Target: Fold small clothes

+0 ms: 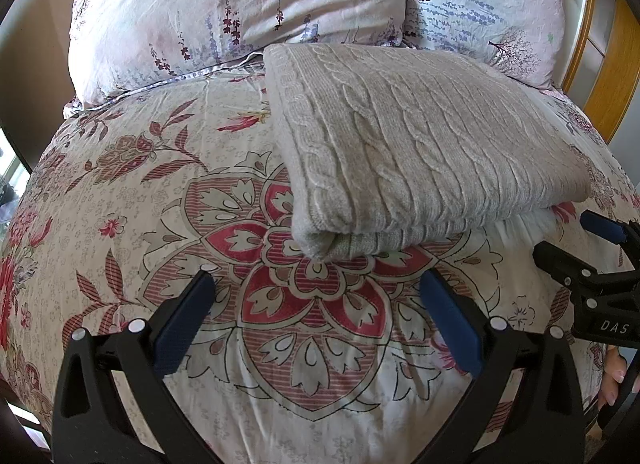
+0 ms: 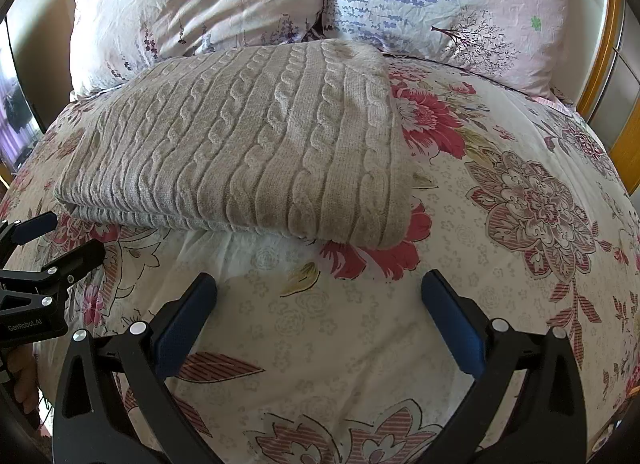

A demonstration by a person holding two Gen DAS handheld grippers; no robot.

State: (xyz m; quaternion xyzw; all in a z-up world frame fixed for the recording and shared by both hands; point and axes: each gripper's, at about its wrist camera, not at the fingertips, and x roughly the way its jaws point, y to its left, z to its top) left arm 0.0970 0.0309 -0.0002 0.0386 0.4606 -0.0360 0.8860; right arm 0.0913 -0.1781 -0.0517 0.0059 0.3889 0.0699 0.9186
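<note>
A beige cable-knit sweater (image 1: pixel 420 140) lies folded into a thick rectangle on the floral bedspread (image 1: pixel 132 192); it also shows in the right wrist view (image 2: pixel 248 148). My left gripper (image 1: pixel 318 280) is open and empty, just short of the sweater's near left corner. My right gripper (image 2: pixel 320 284) is open and empty, a little short of the sweater's near right edge. The right gripper also shows at the right edge of the left wrist view (image 1: pixel 576 248), and the left gripper at the left edge of the right wrist view (image 2: pixel 60 236).
Two floral pillows (image 1: pixel 224 12) (image 1: pixel 492 4) stand behind the sweater at the head of the bed. A wooden headboard (image 1: pixel 608 76) rises at the far right. Bare bedspread (image 2: pixel 540 192) lies to the right of the sweater.
</note>
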